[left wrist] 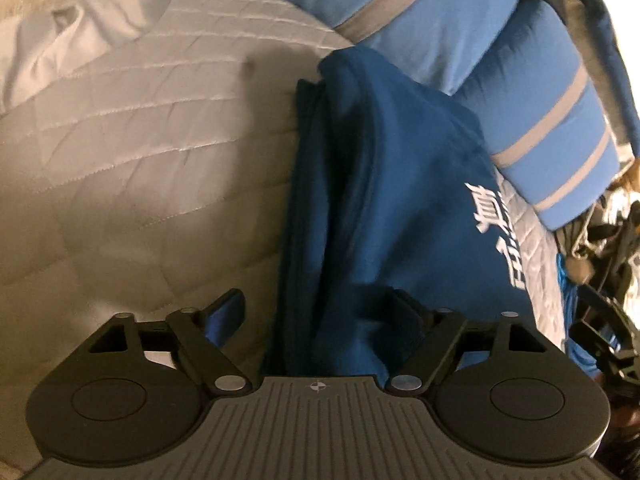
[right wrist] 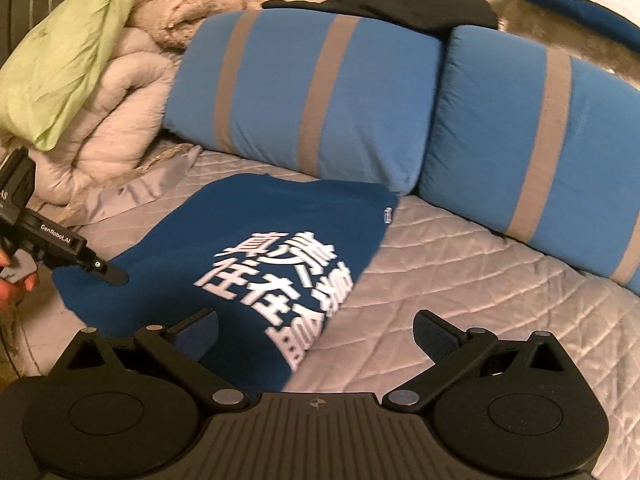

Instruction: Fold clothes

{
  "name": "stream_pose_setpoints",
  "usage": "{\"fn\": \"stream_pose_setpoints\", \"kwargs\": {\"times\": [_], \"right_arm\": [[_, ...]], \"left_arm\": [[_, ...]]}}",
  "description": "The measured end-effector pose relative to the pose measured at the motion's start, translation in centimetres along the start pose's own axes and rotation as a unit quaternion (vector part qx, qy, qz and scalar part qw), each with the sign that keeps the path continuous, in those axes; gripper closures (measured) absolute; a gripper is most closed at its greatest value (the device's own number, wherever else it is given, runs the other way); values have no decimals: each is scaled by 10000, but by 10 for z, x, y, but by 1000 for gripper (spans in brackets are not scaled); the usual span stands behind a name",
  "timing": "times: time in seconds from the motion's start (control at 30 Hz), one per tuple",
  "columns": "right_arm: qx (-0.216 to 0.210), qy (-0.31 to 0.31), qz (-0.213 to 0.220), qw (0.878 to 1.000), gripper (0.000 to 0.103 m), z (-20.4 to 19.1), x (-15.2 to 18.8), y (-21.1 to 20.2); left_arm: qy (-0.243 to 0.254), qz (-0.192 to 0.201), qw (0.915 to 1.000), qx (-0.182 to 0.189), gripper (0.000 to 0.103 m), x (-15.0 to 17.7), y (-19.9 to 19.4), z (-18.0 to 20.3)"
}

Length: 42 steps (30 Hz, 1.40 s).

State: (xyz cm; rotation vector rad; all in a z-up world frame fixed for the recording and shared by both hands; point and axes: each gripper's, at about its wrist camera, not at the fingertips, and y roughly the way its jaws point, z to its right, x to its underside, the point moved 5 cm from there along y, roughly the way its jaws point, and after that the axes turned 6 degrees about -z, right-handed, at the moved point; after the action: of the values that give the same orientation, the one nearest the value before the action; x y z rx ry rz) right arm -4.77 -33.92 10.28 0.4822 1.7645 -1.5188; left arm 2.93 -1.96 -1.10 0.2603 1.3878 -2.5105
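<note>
Left gripper (left wrist: 316, 312) spread wide, straddling the near left edge of the dark blue T-shirt (right wrist: 240, 248), nothing pinched; probably lined up to take that bunched, layered edge for another fold. Right gripper (right wrist: 316, 332) likewise parted, hovering over the shirt's near right corner where white printed lettering (right wrist: 280, 276) meets the quilt, gripping nothing. Shirt itself lying already partly folded, print up, on the grey quilted bedspread (right wrist: 460, 264), left side doubled into thick ridges, so likely needing a firm bite through several layers. Just beyond, touching or nearly touching the shirt's far edge, two blue pillows with grey stripes (right wrist: 320, 100), limiting room to fold away. Further left, a heaped pale comforter (right wrist: 132, 80) with a light green cloth (right wrist: 68, 48) on top; behind the pillows, a black garment (right wrist: 400, 8) and another blue item (right wrist: 580, 4), both well apart.
</note>
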Motion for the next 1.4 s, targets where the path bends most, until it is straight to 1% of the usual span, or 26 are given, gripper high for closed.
{"fn": "stream_pose_setpoints", "kwargs": {"times": [0.1, 0.23, 0.3, 0.43, 0.47, 0.5, 0.57, 0.6, 0.7, 0.77, 0.9, 1.1, 1.23, 1.33, 1.4], "right_arm": [[-43, 197, -8, 9998, 0, 12, -1, 2], [-81, 387, -9, 9992, 0, 28, -7, 6], [-78, 479, 6, 9988, 0, 37, -12, 8], [-158, 742, 18, 9971, 0, 52, -21, 15], [-188, 810, 20, 9965, 0, 55, -23, 17], [-213, 863, 14, 9960, 0, 57, -26, 20], [-262, 981, -4, 9948, 0, 62, -30, 28], [-300, 1051, -15, 9940, 0, 64, -32, 32], [-479, 1312, -78, 9902, 0, 69, -38, 46], [-620, 1502, -100, 9867, 0, 72, -42, 58], [-863, 1893, -200, 9779, 0, 82, -52, 86], [-1196, 2647, -310, 9564, 0, 102, -66, 139], [-1465, 3120, -469, 9376, 0, 109, -66, 180], [-1703, 3359, -595, 9244, 7, 107, -64, 209], [-1862, 3464, -548, 9178, 14, 103, -64, 218]], "left_arm": [[-77, -91, 9997, 230, 20, -1, 3, -8], [-366, -167, 9961, 784, 21, -2, 3, -19], [-549, -221, 9920, 1112, 22, -3, 4, -24], [-955, -352, 9785, 1793, 22, -3, 11, -31], [-1036, -386, 9746, 1946, 25, -4, 13, -32], [-1093, -458, 9716, 2046, 39, -3, 16, -32], [-1181, -643, 9664, 2189, 53, 0, 25, -30], [-1171, -661, 9654, 2233, 60, 1, 27, -30], [-1152, -600, 9636, 2337, 68, 3, 29, -32], [-1139, -525, 9634, 2368, 69, 5, 26, -34], [-1045, -381, 9666, 2310, 70, 6, 25, -34], [-968, -202, 9693, 2251, 70, 8, 25, -32], [-957, -152, 9698, 2240, 71, 10, 25, -32], [-953, -149, 9695, 2253, 71, 10, 25, -33], [-935, -128, 9695, 2262, 71, 10, 25, -33]]}}
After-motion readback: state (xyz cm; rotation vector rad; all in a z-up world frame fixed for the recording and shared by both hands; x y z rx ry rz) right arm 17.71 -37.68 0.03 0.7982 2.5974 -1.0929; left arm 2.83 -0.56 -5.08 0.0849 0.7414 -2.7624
